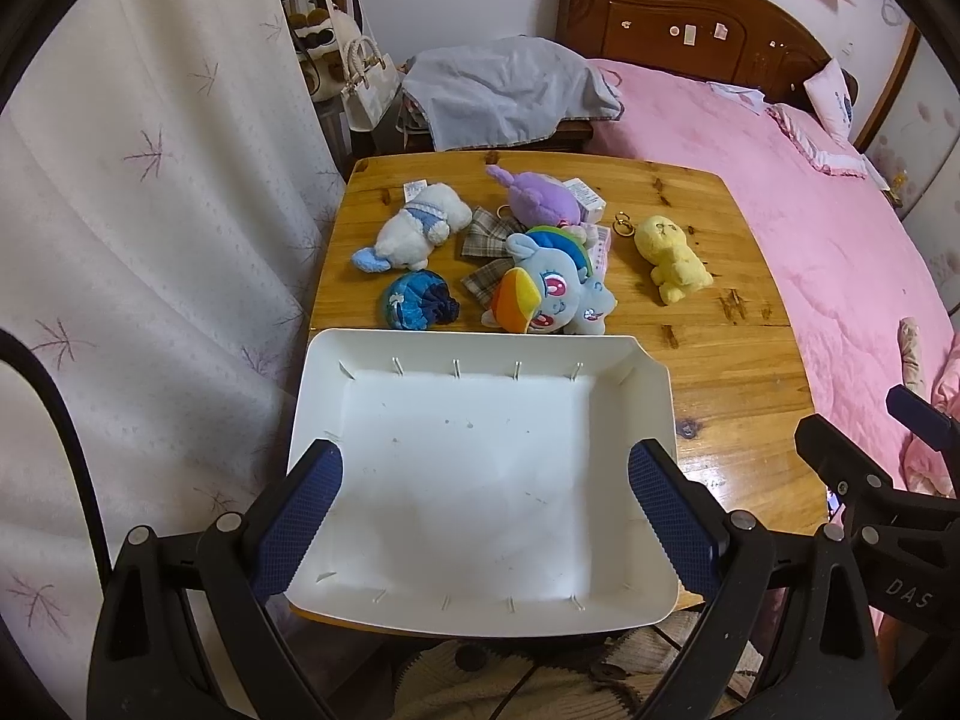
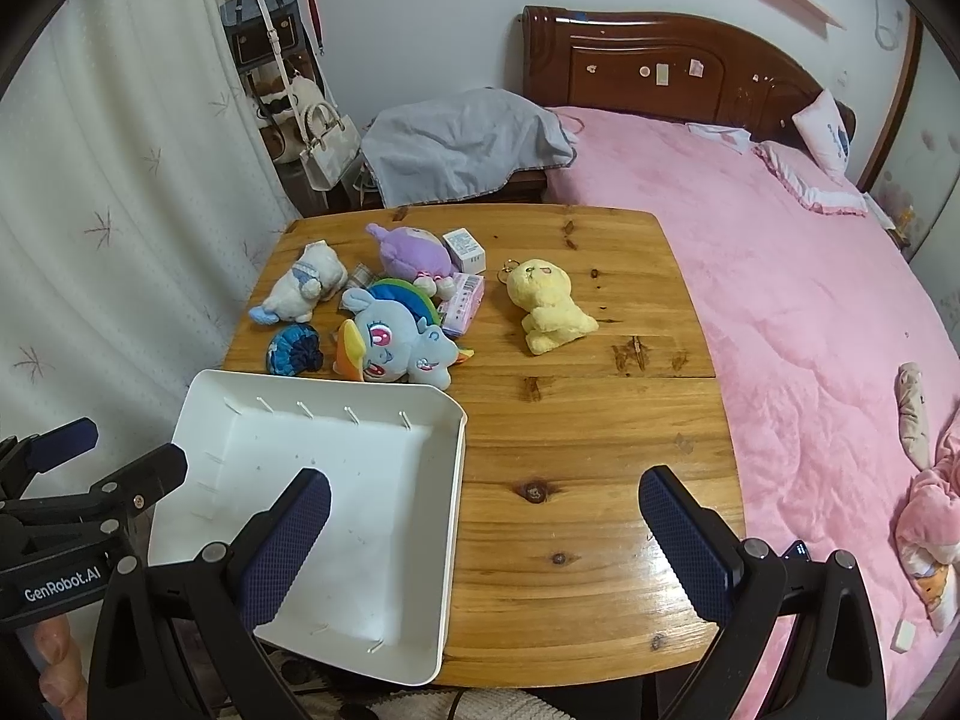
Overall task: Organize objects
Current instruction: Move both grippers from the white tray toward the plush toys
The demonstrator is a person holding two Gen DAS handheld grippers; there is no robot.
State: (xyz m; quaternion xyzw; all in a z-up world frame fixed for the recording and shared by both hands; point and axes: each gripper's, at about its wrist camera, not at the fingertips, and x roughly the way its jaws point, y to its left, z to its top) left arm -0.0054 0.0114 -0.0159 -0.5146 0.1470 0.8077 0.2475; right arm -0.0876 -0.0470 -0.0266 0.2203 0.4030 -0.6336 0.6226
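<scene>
Left wrist view: left gripper (image 1: 485, 516) hangs spread wide over the empty white tray (image 1: 654, 408) at lower centre. Right gripper (image 2: 485, 540), equally released, straddles the tray's right rim and bare wooden table (image 2: 576, 480). Plush toys, a blue pony (image 2: 393, 345) nearest, crowd the tray's far edge.

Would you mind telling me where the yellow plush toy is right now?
The yellow plush toy lies on the wooden table, apart on the right of the toy cluster, nearest the blue pony plush.
</scene>
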